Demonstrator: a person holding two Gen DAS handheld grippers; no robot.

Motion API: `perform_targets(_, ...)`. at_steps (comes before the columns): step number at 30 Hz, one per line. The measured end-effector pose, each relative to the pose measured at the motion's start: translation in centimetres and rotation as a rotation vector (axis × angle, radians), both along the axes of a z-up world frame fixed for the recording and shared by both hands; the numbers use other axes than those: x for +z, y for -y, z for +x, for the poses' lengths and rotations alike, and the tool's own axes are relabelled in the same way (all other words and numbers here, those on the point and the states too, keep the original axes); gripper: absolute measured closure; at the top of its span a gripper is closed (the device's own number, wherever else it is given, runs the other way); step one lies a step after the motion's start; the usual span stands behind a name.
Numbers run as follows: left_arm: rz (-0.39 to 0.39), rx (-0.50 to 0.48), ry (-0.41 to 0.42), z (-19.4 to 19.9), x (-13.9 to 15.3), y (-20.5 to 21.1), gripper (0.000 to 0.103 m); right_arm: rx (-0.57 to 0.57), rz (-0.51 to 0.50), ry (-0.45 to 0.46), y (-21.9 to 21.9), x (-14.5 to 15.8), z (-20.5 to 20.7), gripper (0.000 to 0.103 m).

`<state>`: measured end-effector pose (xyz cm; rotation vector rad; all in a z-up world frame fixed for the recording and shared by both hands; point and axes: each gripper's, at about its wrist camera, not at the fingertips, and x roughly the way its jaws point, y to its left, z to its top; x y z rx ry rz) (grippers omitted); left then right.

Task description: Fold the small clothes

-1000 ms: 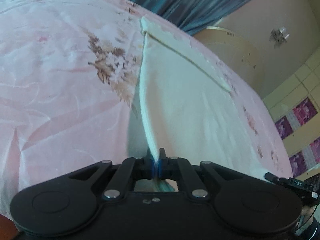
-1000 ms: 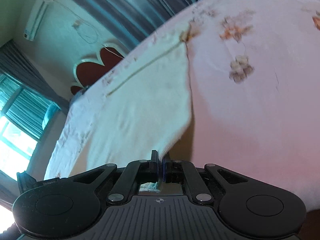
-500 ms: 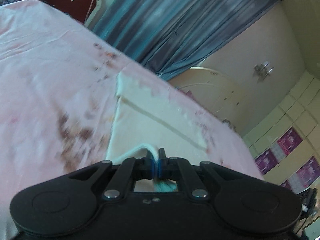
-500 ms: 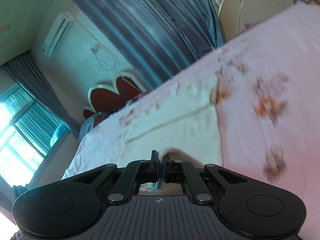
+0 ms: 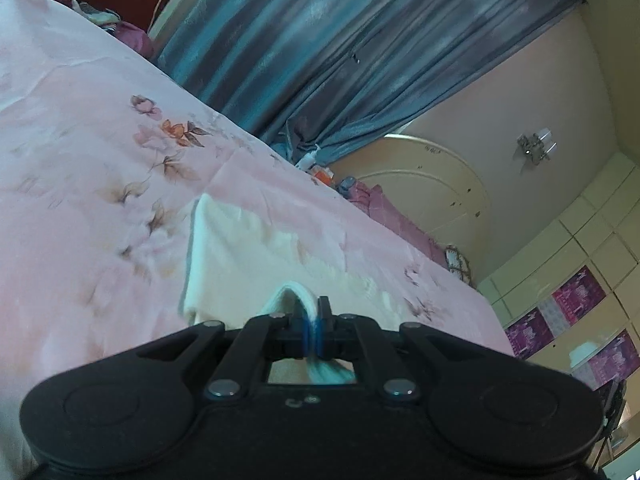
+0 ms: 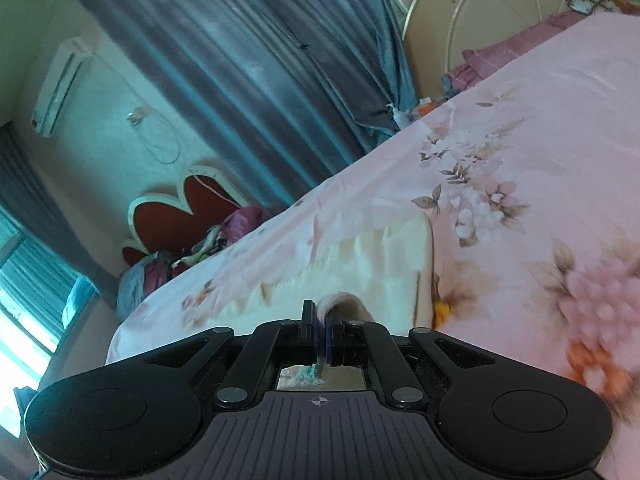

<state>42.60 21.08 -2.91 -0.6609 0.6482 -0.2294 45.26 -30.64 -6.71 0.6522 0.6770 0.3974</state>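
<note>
A cream-white small garment (image 5: pixel 248 256) lies on the pink flowered bedsheet (image 5: pixel 80 184). My left gripper (image 5: pixel 313 326) is shut on one near corner of it, and the pinched cloth loops up over the fingertips. My right gripper (image 6: pixel 321 334) is shut on the other near corner, which also curls over the tips. The garment also shows in the right wrist view (image 6: pixel 376 264), its near part carried forward over the flat far part. The cloth under both grippers is hidden.
Blue-grey curtains (image 5: pixel 320 48) hang behind the bed. A cream rounded bed end (image 5: pixel 432 196) stands at the right, a red headboard (image 6: pixel 180 208) with piled clothes (image 6: pixel 200 248) at the left. Small bottles (image 5: pixel 316 164) sit past the bed's far edge.
Both grippers moved forward over the garment with its near edge in hand, and the views tilted up. Less of the garment's length shows now; it lies doubled toward its far end.
</note>
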Motion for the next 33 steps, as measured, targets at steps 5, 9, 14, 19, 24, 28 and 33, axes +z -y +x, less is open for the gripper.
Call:
perform_targets(5, 0.017, -0.023, -0.064, 4.9, -1.8, -0.3, 0.100, -0.012, 0.012, -0.083, -0.6, -2.5, 5.0, 0.101)
perform_targets(9, 0.047, -0.043, -0.127, 8.4, -3.5, -0.7, 0.100, -0.029, 0.037, -0.169, -0.9, -4.9, 8.5, 0.101)
perform_targets(14, 0.002, -0.050, -0.101, 11.2, -4.7, -1.3, 0.073, -0.081, 0.046, -0.195, -1.2, -6.8, 11.9, 0.100)
perform_targets(19, 0.032, -0.005, 0.006, 11.4, -2.7, -1.8, 0.029, -0.171, -0.067, -0.094, -0.9, -4.9, 11.9, 0.053)
perform_targets(24, 0.181, -0.105, -0.029, 12.6, -2.7, -1.1, 0.049, -0.070, -0.177, -0.076, -2.0, -4.4, 12.1, 0.053)
perform_targets(28, 0.282, -0.201, -0.058, 13.7, -3.5, 0.6, 0.053, 0.016, -0.313, -0.092, -4.0, -5.5, 12.9, 0.058)
perform_targets(33, 0.357, -0.277, -0.066, 14.3, -4.5, 2.3, 0.053, 0.101, -0.416, -0.126, -5.8, -7.3, 13.8, 0.086)
